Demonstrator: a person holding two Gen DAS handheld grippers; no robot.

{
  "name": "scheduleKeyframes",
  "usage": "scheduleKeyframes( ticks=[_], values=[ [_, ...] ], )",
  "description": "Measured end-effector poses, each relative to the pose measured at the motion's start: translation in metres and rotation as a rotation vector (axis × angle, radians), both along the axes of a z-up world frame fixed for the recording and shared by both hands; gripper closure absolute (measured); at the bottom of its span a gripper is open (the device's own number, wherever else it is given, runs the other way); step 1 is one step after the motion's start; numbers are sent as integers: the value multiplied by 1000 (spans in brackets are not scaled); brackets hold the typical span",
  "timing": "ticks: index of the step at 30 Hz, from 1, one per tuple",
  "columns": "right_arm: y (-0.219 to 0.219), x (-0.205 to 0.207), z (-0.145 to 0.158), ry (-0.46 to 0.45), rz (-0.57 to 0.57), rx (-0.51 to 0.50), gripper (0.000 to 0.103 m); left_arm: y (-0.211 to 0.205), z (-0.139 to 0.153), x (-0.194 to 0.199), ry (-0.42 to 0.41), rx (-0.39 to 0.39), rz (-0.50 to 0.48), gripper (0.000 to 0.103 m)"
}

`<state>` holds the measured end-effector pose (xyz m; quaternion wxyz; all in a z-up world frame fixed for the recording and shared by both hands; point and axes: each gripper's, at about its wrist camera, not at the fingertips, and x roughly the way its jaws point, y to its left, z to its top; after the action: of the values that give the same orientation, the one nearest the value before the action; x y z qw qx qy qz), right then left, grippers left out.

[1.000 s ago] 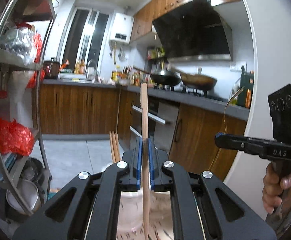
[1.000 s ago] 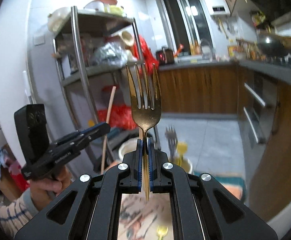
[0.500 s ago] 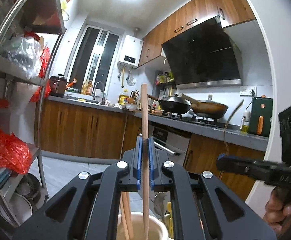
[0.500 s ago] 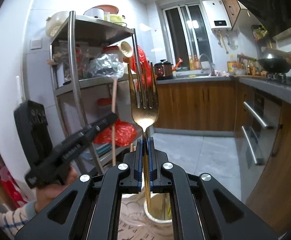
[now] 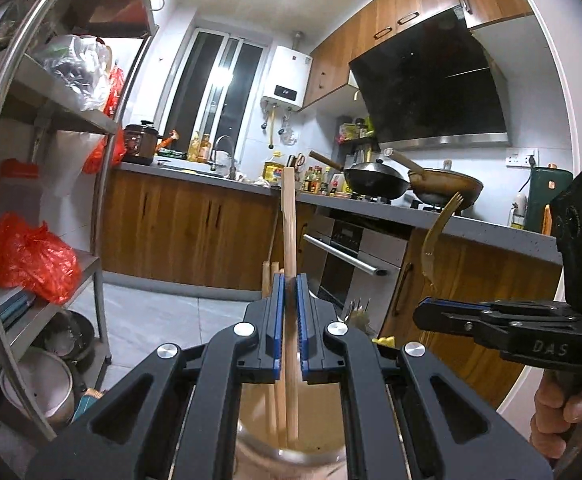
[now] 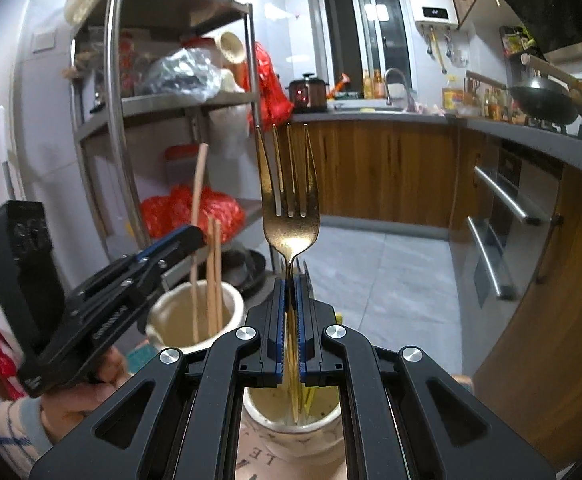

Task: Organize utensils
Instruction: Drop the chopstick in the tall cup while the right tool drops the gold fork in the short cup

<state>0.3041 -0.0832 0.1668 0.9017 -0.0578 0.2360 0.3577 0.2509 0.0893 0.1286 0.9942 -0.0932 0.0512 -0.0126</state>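
My left gripper (image 5: pixel 290 280) is shut on a wooden chopstick (image 5: pixel 289 216) that stands upright, its lower end inside a cream jar (image 5: pixel 287 446) beside two other chopsticks. In the right wrist view that same jar (image 6: pixel 235 300) shows at the left, with the left gripper (image 6: pixel 189 240) above it. My right gripper (image 6: pixel 290 280) is shut on the neck of a gold fork (image 6: pixel 289 196), tines up. The fork's handle reaches down into a second cream jar (image 6: pixel 291 436) holding other gold cutlery. The fork (image 5: pixel 441 226) and right gripper (image 5: pixel 423 314) also show in the left wrist view.
A steel shelf rack (image 6: pixel 119 128) with red bags, pots and bowls stands to the left. Wooden cabinets (image 5: pixel 187 228), an oven (image 5: pixel 351 256) and a counter with woks (image 5: pixel 375 180) run along the back and right. A person's hands (image 6: pixel 79 404) hold both grippers.
Both grippers have sunk toward the jars. The chopstick's end now sits inside the left jar, and the fork's handle has entered the right jar. Both stay gripped.
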Motion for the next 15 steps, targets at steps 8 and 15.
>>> scheduleKeyframes(
  ticks=[8, 15],
  values=[
    [7, 9, -14, 34, 2, -23, 97, 6, -10, 6, 41, -5, 34, 97],
    [10, 17, -25, 52, -12, -34, 97, 6, -14, 14, 78, 1, 37, 97]
  ],
)
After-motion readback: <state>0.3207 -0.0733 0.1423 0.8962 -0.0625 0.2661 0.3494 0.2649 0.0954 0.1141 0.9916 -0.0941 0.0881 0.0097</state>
